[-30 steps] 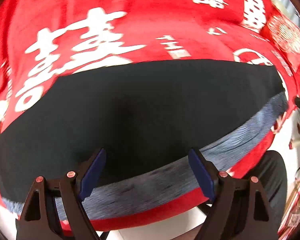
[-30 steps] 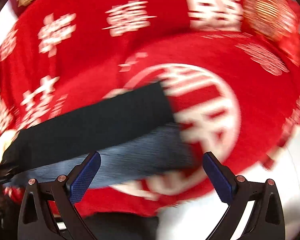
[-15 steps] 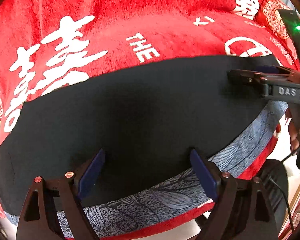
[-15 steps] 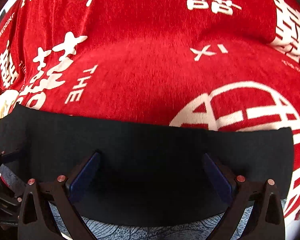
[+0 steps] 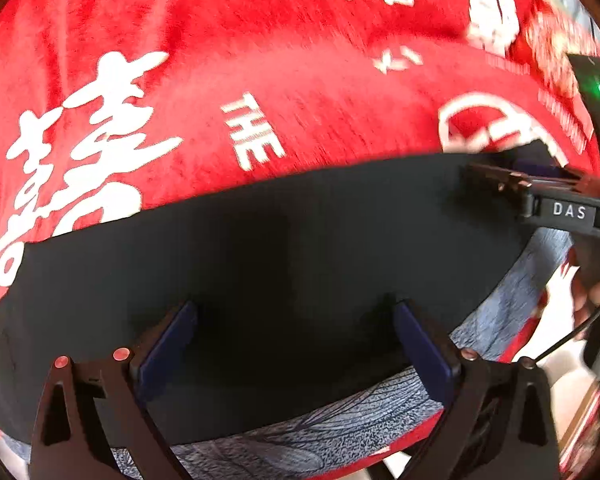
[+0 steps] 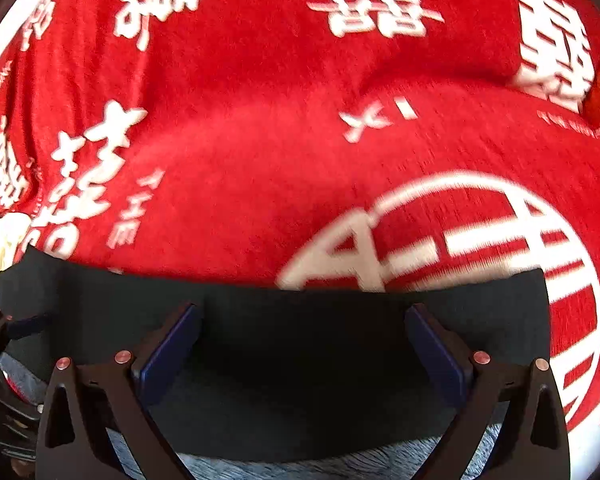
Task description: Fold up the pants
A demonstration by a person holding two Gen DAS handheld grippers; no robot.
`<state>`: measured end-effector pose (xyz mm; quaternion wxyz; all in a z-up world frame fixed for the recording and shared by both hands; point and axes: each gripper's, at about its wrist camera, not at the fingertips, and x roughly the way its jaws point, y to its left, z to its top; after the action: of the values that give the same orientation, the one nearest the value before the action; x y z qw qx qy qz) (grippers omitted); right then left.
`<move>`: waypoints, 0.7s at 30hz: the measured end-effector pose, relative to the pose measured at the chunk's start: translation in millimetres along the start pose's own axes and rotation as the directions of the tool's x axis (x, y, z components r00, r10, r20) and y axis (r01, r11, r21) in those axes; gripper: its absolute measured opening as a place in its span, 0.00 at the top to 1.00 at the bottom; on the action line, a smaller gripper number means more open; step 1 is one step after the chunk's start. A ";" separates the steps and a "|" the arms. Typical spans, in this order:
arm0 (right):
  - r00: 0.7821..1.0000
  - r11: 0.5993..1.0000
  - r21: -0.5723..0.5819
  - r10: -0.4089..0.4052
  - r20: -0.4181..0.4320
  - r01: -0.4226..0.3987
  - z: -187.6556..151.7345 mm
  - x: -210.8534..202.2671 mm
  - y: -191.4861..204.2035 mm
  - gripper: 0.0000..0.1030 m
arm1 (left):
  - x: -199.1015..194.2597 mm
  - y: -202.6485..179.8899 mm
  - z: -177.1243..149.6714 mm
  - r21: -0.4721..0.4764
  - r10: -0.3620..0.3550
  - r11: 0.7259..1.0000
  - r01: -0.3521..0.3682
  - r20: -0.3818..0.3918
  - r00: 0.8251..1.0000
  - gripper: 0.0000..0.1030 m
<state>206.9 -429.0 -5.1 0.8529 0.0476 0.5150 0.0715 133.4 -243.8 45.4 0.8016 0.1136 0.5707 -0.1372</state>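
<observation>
I see my left hand-held gripper (image 5: 294, 344), its jaws just widened, and my right hand-held gripper (image 6: 302, 344), marked "DAS", both spread apart with nothing gripped over the folded dark pants (image 5: 260, 264) at lower centre, lying on a red blanket (image 5: 300, 80) printed "THE" and "XI".

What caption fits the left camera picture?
Open left tool over black pants on a red blanket.
</observation>
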 end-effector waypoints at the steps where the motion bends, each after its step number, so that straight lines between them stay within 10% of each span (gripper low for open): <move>1: 0.998 1.000 -0.006 -0.012 -0.055 0.012 -3.3 9.3 -1.7 0.01 | 6.4 -3.1 0.2 0.018 0.015 1.000 -0.015 -0.009 1.000 0.00; 21: 0.997 0.947 0.320 -0.046 0.058 0.025 -140.3 -81.3 -133.0 0.01 | 7.6 -3.0 -3.7 0.007 0.018 1.000 -0.018 0.031 0.999 0.00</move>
<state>55.0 -572.9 -20.0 0.8513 0.1780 0.4927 -0.0296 131.4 -246.0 36.9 0.8113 0.1194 0.5566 -0.1336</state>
